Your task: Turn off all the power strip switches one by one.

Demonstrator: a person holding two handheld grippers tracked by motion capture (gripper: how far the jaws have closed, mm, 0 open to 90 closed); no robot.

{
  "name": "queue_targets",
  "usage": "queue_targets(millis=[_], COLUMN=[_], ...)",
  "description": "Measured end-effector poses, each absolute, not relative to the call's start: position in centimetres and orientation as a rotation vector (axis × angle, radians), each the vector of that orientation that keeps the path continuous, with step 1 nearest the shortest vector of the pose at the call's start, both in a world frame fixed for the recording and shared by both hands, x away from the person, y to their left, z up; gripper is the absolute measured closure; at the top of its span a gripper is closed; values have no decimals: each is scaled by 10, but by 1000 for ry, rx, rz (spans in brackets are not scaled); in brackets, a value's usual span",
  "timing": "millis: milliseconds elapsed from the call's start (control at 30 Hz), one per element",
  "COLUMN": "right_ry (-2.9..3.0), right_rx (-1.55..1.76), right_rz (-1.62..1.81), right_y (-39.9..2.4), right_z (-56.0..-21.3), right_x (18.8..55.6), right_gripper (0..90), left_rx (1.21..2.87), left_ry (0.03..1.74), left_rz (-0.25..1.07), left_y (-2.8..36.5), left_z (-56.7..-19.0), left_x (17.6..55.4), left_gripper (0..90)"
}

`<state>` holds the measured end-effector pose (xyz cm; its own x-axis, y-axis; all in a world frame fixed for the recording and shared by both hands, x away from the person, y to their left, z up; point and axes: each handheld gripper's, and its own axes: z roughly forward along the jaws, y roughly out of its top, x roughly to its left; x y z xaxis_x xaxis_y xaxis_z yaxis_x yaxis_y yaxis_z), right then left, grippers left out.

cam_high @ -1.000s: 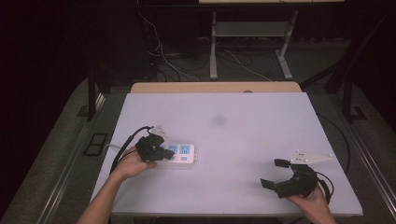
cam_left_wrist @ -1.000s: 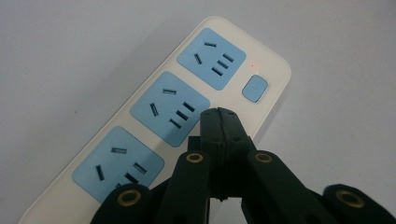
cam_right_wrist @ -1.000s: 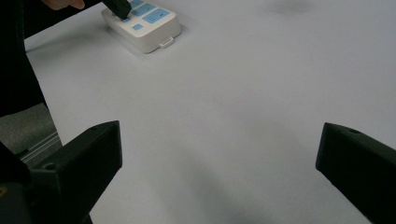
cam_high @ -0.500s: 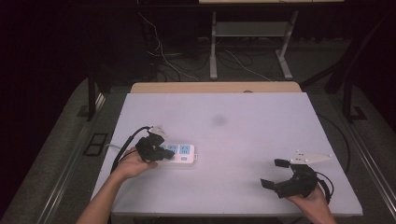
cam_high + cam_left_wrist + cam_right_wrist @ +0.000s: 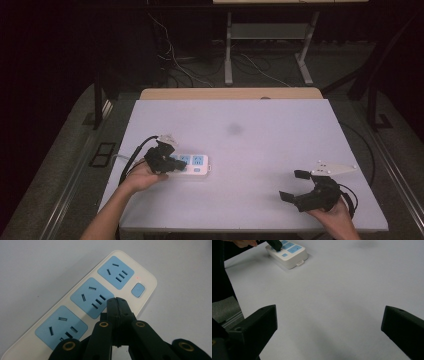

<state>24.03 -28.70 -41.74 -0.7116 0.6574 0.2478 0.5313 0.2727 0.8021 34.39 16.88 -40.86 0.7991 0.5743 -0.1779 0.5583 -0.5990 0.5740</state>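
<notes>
Down at the near edge of the table [image 5: 260, 125], the right gripper [image 5: 296, 186] rested in the person's right hand [image 5: 334, 212], its jaws spread wide with nothing between them; in the right gripper view the two black jaws stood far apart over bare white tabletop. The grey plate [image 5: 334, 169] sat on top of it, and its cable looped just behind the hand.

Well apart from it, across the table to the person's left, the left gripper [image 5: 172, 162] lay in the left hand [image 5: 142, 175] with its jaws clenched tight together, gripping nothing. In the left gripper view the joined tips [image 5: 116, 305] pressed down on the power strip [image 5: 82, 307], or hovered just above it; which, the frames did not settle. They met the cream casing beside the middle blue socket [image 5: 91, 298], towards the strip's edge nearest the gripper.

The strip lay flat on the table directly under and ahead of the left gripper. Behind the tips lay the near socket [image 5: 61, 327]; beyond them lay the far socket [image 5: 115, 272], then the blue switch [image 5: 138, 289], with a small red light [image 5: 137, 278] lit just next to it. From the right gripper's view the strip [image 5: 287, 255] sat far ahead and to the left, the left gripper's dark tip [image 5: 274, 245] on top of it. A black cable [image 5: 131, 159] trailed from the left gripper back towards the table's left edge
</notes>
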Motion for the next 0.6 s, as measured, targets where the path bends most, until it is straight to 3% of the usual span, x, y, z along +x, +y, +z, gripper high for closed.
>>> queue_targets(millis=[600], right_ry=[2388], right_rx=[1136], right_rz=[1426], right_y=[-289], right_z=[-418], right_x=[241], right_gripper=[4], left_rx=[2412], left_ry=[796], left_rz=[91], left_y=[162], left_z=[-405], left_x=[341], left_gripper=[895])
